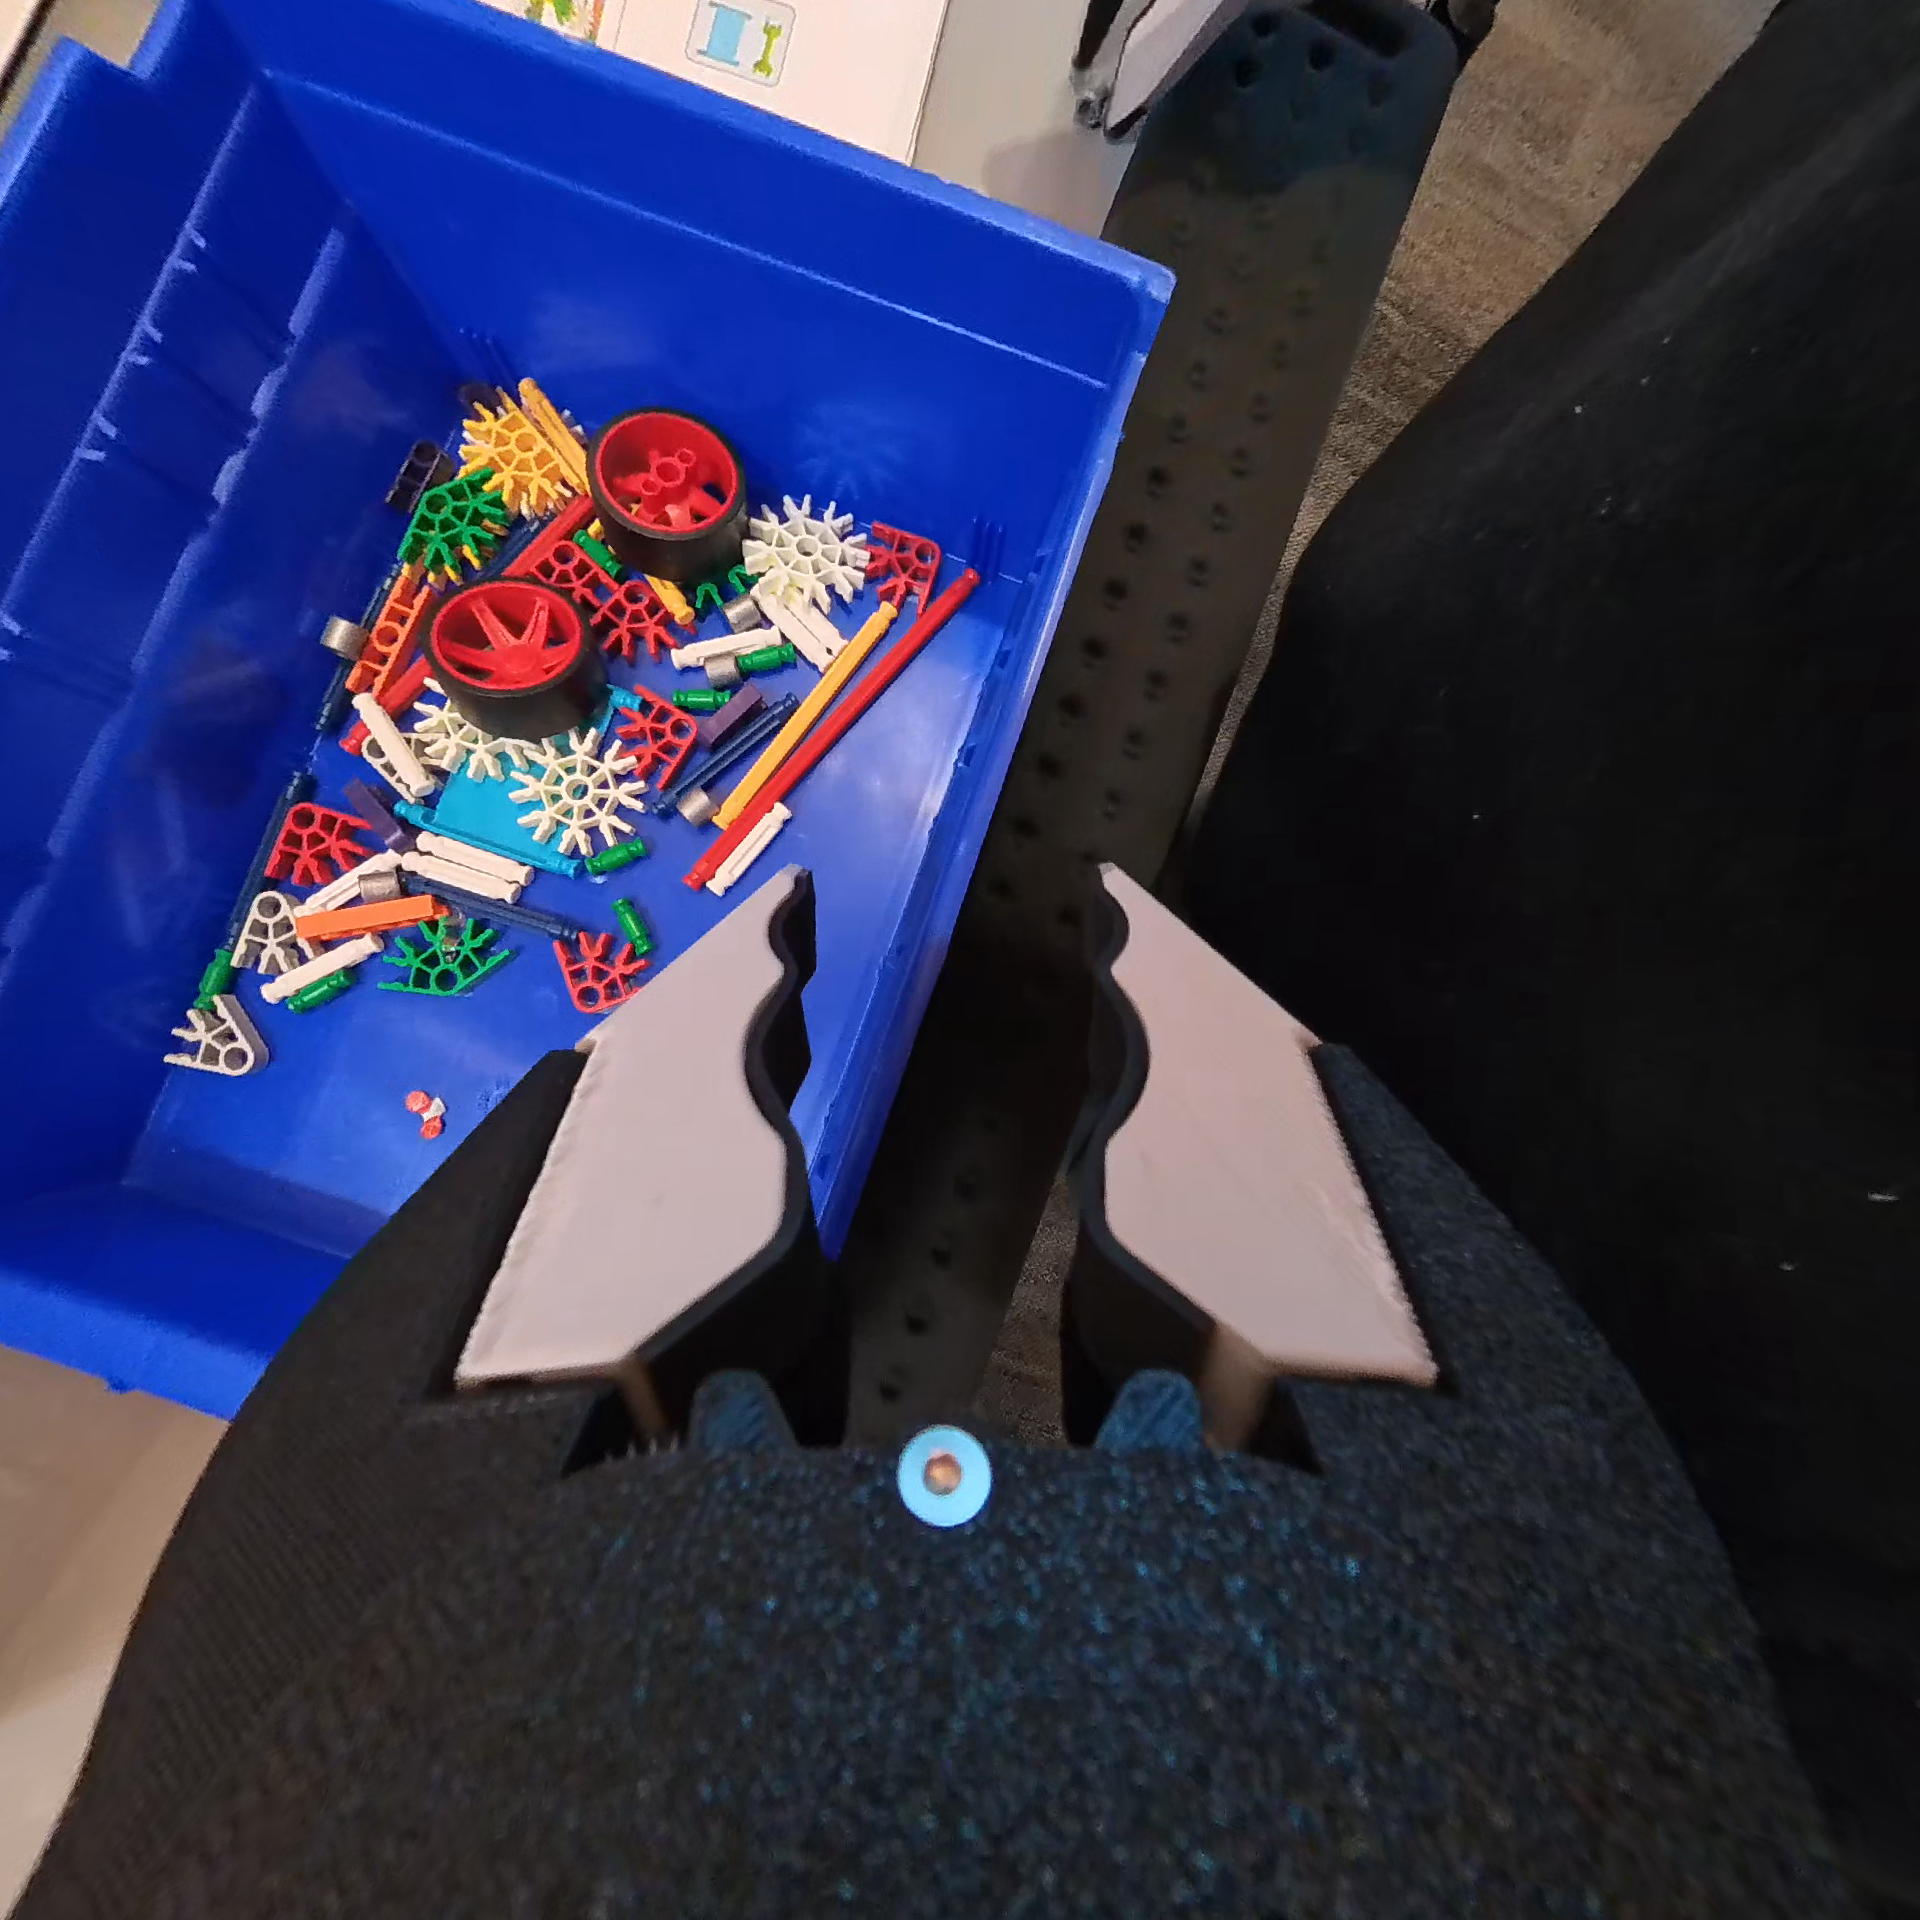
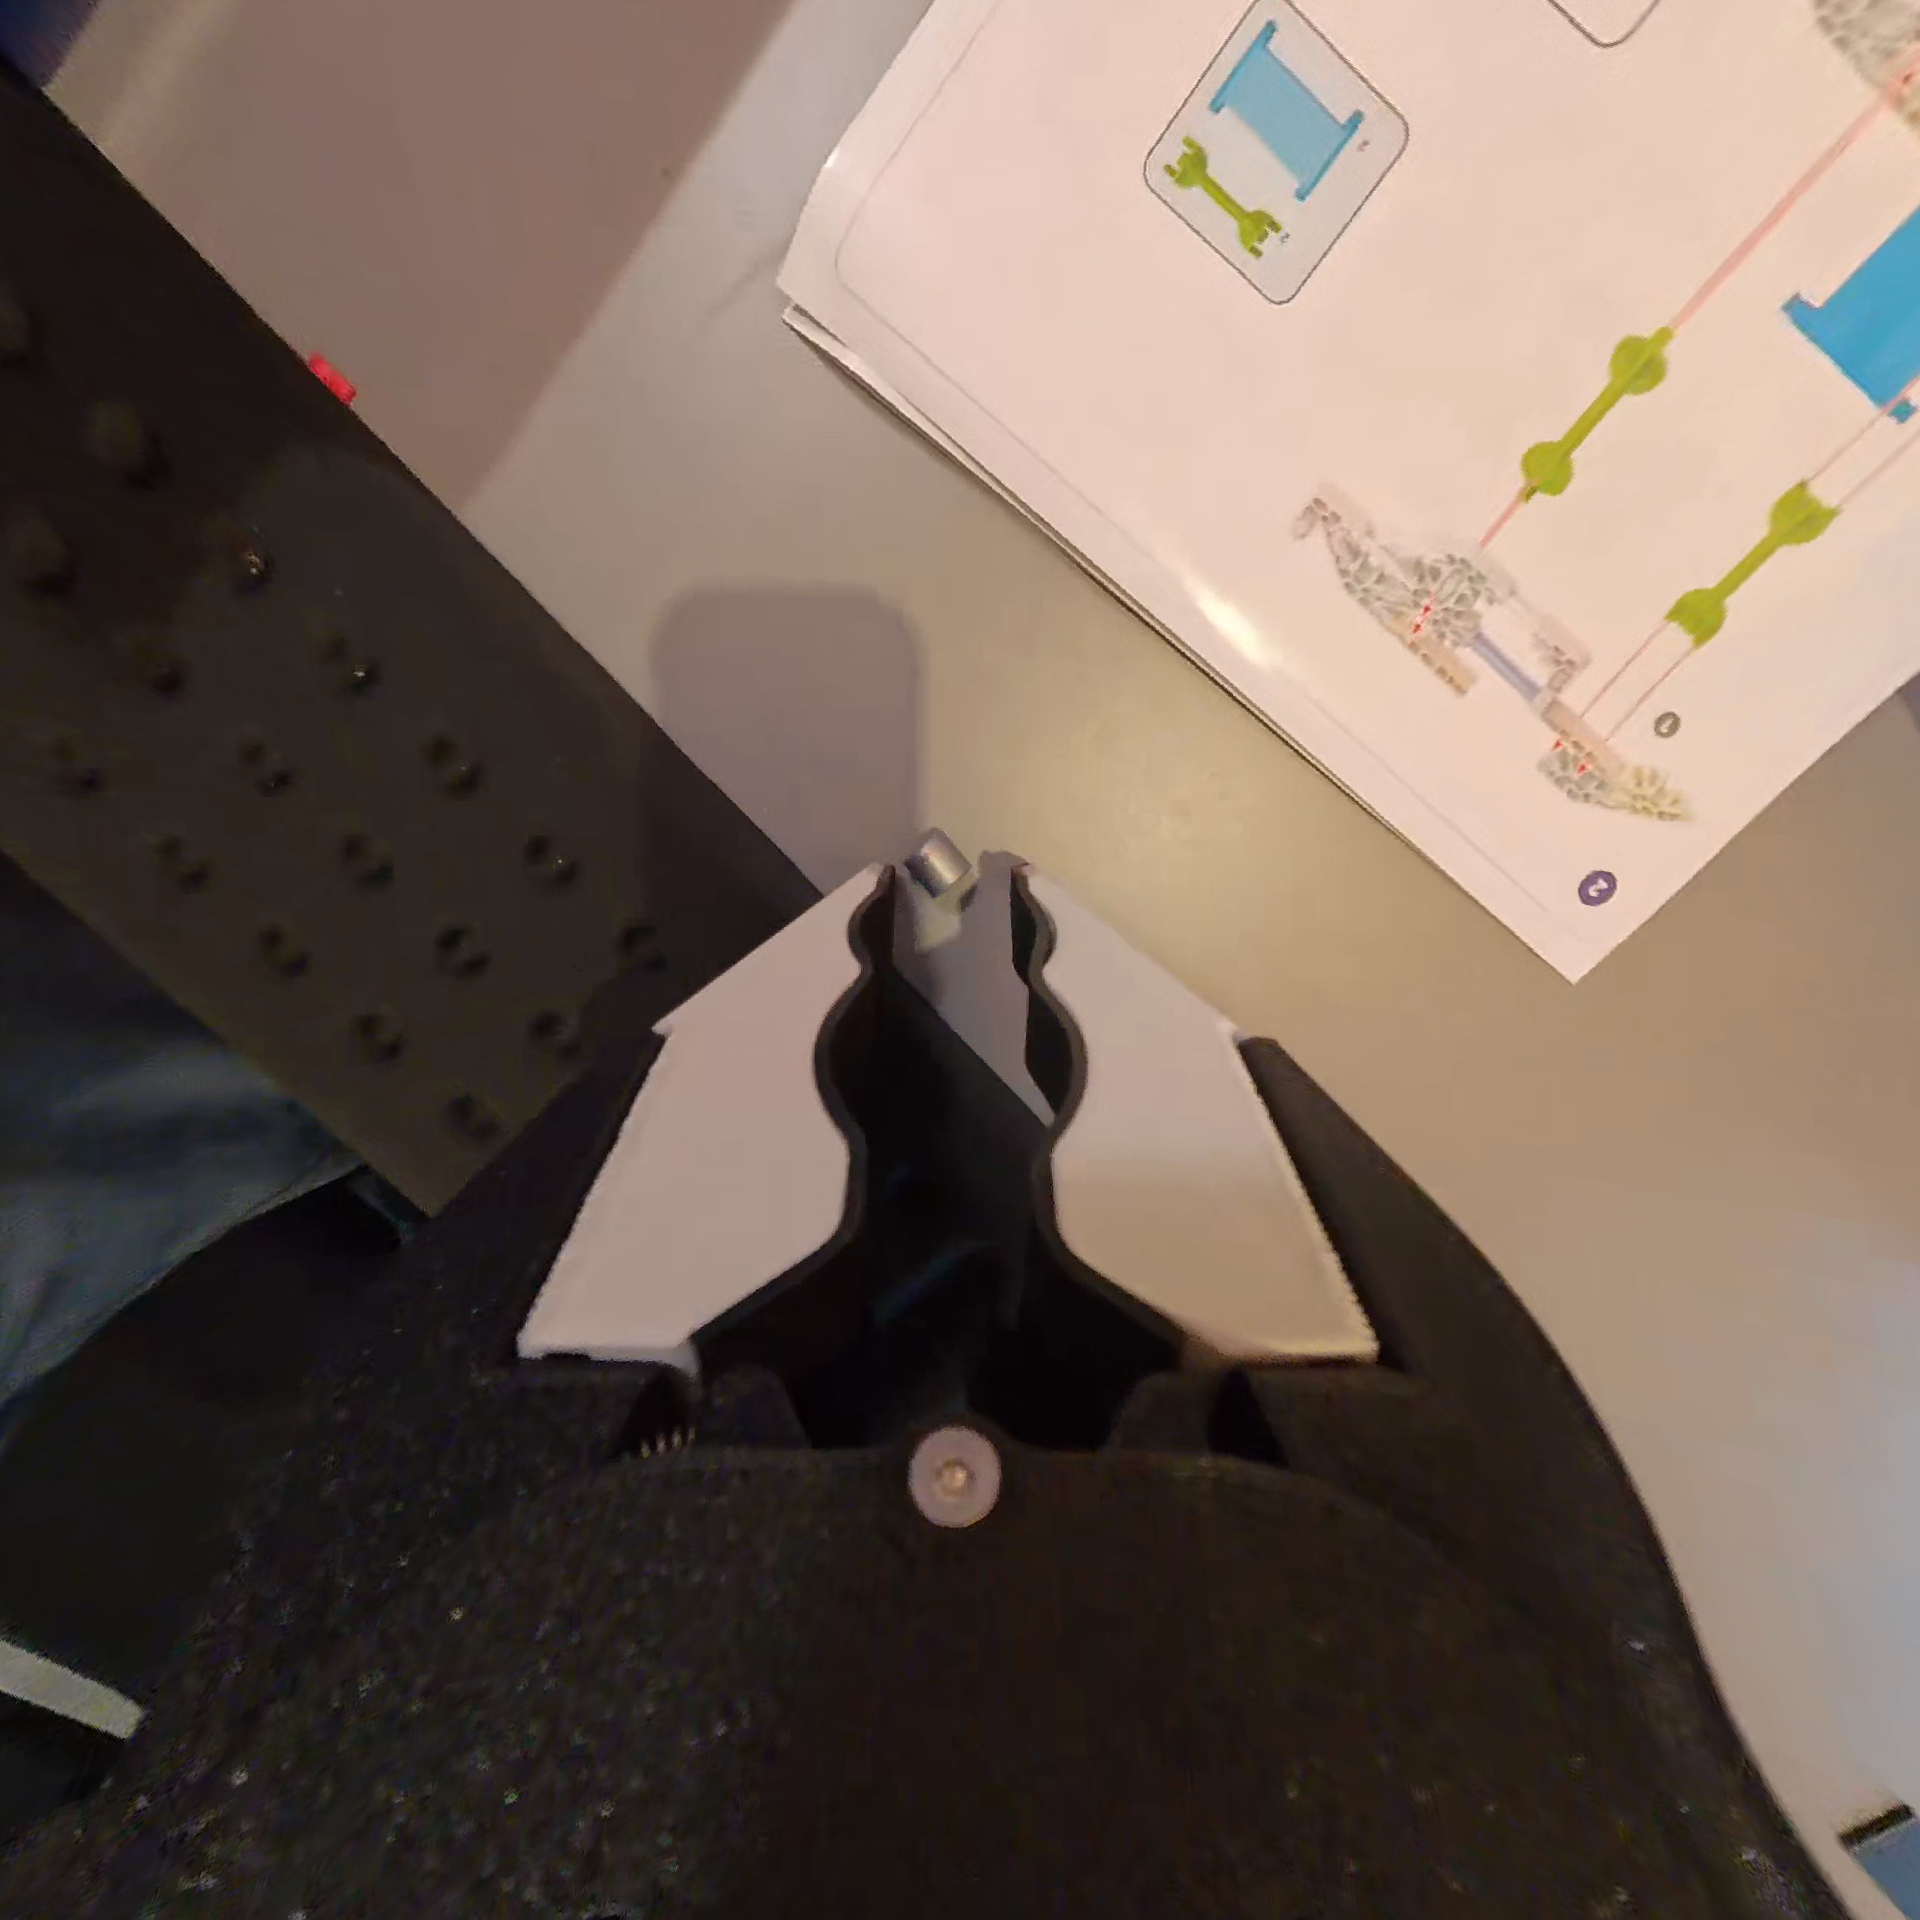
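Observation:
My left gripper point(image 1: 954, 883) is open and empty, held above the right wall of a blue bin point(image 1: 727, 260). The bin holds several loose building-toy parts: two red wheels with black tyres point(image 1: 514, 655), white snowflake connectors point(image 1: 577, 790), rods and clips. My right gripper point(image 2: 951, 878) is shut on a small grey cylindrical piece point(image 2: 935, 868) at its fingertips, held above a grey table point(image 2: 1039, 748). A black perforated chair armrest point(image 1: 1174, 582) runs under the left gripper; it also shows in the right wrist view point(image 2: 270, 727).
An open instruction booklet point(image 2: 1403, 468) with part pictures lies on the table to the right of the right gripper; its corner shows behind the bin point(image 1: 810, 62). A black chair seat point(image 1: 1610, 831) fills the right side. Carpet point(image 1: 1507, 208) lies beyond. The gap from one gripper's tips to the other's is roughly 35 cm.

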`<action>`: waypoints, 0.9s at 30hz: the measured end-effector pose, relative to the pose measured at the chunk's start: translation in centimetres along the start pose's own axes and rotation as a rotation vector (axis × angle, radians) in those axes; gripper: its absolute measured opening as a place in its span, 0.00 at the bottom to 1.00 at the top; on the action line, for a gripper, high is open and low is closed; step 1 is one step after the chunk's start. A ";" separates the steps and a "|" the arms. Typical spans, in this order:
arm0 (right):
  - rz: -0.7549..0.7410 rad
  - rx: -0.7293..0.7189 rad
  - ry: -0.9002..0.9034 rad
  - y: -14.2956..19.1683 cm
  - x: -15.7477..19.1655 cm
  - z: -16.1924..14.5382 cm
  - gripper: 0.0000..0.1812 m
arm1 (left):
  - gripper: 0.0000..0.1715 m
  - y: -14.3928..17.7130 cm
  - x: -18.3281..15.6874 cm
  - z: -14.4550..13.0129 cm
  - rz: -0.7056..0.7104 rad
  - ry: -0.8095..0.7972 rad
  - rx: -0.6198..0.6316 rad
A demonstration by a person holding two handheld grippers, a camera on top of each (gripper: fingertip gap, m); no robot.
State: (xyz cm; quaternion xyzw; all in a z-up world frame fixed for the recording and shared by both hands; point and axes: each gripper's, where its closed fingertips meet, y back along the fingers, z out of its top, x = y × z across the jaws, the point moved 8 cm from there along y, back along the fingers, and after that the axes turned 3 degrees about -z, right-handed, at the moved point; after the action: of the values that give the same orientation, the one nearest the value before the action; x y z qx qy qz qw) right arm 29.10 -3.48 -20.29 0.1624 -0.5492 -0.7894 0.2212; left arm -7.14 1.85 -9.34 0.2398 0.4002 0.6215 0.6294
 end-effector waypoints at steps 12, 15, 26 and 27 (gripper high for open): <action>0.001 -0.103 0.005 0.8 -0.1 1.5 0.04 | 0.30 0.1 0.2 0.1 0.022 0.003 0.004; -0.012 -0.196 0.011 2.5 0.3 4.5 0.04 | 0.30 0.4 0.4 0.3 0.042 0.007 -0.009; -0.091 -0.903 0.245 17.1 5.3 27.8 0.04 | 0.30 2.3 1.0 0.6 0.179 0.027 -0.055; -0.087 -0.970 0.277 18.3 6.5 29.7 0.04 | 0.30 2.3 1.0 0.6 0.185 0.032 -0.056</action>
State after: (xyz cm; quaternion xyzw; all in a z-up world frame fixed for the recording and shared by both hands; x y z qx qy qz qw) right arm 11.91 11.23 6.99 0.1669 -0.0777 -0.9331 0.3089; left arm -8.15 3.15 -7.37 0.2481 0.3687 0.6918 0.5691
